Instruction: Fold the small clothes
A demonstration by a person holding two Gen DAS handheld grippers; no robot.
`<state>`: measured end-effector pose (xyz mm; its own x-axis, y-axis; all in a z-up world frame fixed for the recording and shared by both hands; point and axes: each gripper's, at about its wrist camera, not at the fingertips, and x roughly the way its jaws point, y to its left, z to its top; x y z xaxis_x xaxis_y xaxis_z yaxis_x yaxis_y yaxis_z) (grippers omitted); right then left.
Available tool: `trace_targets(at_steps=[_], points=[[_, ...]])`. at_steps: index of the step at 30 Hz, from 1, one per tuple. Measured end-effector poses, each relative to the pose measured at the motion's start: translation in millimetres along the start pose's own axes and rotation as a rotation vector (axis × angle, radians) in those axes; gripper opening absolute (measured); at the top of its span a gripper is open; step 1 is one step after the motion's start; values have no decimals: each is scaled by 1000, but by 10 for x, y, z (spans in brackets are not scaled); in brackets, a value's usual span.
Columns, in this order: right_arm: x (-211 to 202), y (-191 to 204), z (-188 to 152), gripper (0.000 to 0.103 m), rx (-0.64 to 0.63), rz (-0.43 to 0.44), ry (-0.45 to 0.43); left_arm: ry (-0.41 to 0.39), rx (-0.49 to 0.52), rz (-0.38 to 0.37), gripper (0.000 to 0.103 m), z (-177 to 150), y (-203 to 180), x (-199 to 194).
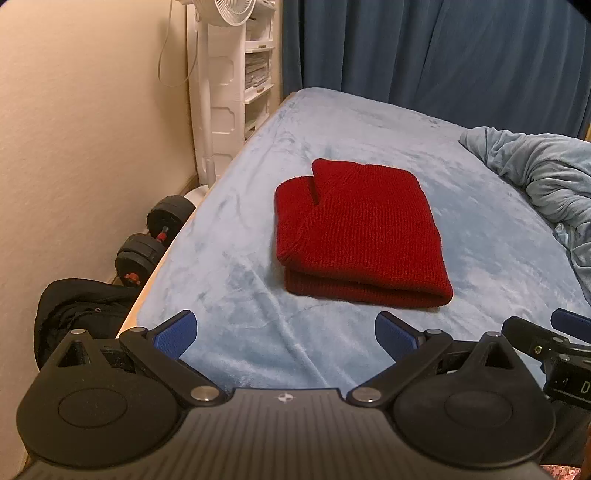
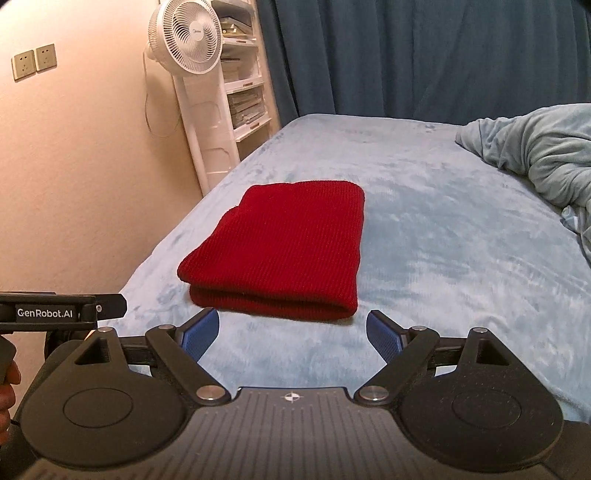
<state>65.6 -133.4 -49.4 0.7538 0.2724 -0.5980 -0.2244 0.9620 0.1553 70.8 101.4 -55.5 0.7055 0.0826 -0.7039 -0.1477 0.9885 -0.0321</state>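
Red knit garment [image 1: 354,236] lay folded double, mid-bed on the blue blanket [image 1: 369,122], fold looked done; type unclear. Left gripper [image 1: 286,334] and right gripper [image 2: 291,332] hung short of its near edge, jaws wide, empty. Rumpled duvet [image 2: 535,147] beyond it cut off; other clothes unseen

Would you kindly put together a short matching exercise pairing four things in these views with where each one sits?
Things:
1. red knit garment
2. white fan
3. dumbbells
4. crumpled blue blanket

Places:
A. on the floor between wall and bed
B. bunched at the bed's right side
C. folded, lying in the middle of the bed
D. standing against the wall beyond the bed

Pairs: 1-C, 2-D, 3-A, 4-B
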Motion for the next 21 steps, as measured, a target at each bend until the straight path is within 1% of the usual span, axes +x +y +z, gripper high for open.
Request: trace_targets(at_steps=[12, 21], points=[[104, -39, -32, 88, 15, -2, 26, 9, 4, 9, 103, 3, 10, 51], [309, -136, -69, 88, 40, -2, 74, 61, -5, 25, 103, 57, 1, 277]])
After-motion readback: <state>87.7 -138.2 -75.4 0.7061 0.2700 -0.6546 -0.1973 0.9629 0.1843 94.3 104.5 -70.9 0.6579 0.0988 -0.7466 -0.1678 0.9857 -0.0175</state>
